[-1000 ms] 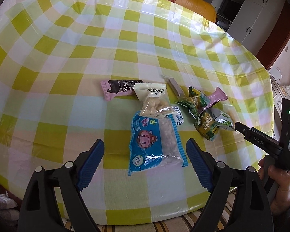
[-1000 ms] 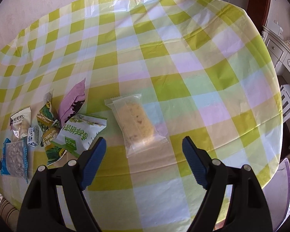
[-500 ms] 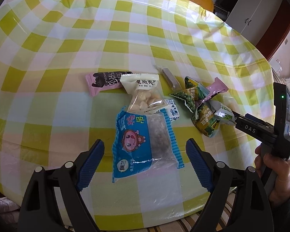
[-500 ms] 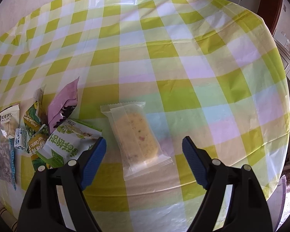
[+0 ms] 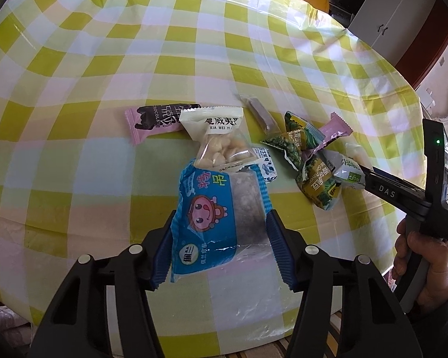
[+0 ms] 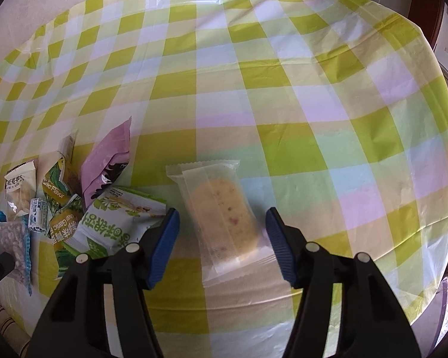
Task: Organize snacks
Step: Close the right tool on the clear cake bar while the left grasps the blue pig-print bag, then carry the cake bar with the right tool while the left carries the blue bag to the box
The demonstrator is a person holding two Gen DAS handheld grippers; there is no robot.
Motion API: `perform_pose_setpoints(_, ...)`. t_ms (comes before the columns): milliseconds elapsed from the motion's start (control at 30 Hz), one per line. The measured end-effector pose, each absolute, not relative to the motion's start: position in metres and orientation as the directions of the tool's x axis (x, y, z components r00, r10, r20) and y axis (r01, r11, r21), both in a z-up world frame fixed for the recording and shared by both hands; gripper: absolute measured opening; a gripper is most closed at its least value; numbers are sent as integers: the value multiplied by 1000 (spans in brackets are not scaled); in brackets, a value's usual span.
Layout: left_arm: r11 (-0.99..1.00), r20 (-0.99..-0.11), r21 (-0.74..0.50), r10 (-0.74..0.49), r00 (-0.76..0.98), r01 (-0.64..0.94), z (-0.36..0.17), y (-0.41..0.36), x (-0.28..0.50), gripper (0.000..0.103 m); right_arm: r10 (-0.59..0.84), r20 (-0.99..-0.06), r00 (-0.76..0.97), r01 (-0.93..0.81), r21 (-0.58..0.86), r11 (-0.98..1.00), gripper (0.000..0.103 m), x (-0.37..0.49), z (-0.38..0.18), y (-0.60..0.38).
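In the left wrist view a blue snack bag point(image 5: 206, 208) with a pink cartoon face lies between the pads of my left gripper point(image 5: 219, 238). Its jaws are closing and both blue pads touch the bag's side edges. In the right wrist view a clear-wrapped yellow cake point(image 6: 221, 217) lies between the fingers of my right gripper point(image 6: 222, 238). Those jaws are closing too, with a gap showing at the left pad. The right gripper's body point(image 5: 403, 197) and the hand holding it show at the right edge of the left wrist view.
A checked green and yellow tablecloth point(image 5: 134, 59) covers the round table. Other snacks lie clustered: a nut packet point(image 5: 221, 143), a pink bar point(image 5: 155, 119), green garlic-pea packets point(image 5: 316, 179), a white-green packet point(image 6: 119, 220), a pink wrapper point(image 6: 107, 161). The table's near edge is just below both grippers.
Both grippers' jaws have narrowed. The left pads came in onto the blue bag's edges. The right gripper moved forward over the cake packet and its pads drew in beside it.
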State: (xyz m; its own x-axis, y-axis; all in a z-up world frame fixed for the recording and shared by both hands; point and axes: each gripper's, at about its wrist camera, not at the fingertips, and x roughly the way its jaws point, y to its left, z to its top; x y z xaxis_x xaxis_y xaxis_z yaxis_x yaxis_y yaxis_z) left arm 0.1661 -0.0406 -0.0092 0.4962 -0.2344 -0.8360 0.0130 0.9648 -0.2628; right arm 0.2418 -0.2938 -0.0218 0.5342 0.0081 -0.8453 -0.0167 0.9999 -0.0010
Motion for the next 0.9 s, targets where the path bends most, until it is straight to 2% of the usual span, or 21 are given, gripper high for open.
perform_pose_setpoints(67, 964, -831, -267, -236, 504, 11, -7, -39, 165, 50, 17, -846, 533, -30, 1, 1000, 42, 241, -21, -291)
perform_pose_setpoints(200, 963, -822, -269, -237, 518, 13, -4, -38, 163, 43, 23, -848, 530, -41, 2, 999, 37, 239, -20, -288)
perform_pose_setpoints(500, 963, -802, -269, -231, 550, 13, 5, -35, 156, 31, 18, -847, 531, -17, 10, 1000, 36, 226, -17, -293)
perform_pose_setpoints(900, 957, -780, -289, -237, 579, 3, 16, -27, 142, 23, 3, -832, 554, 14, 13, 1000, 36, 202, 2, -303)
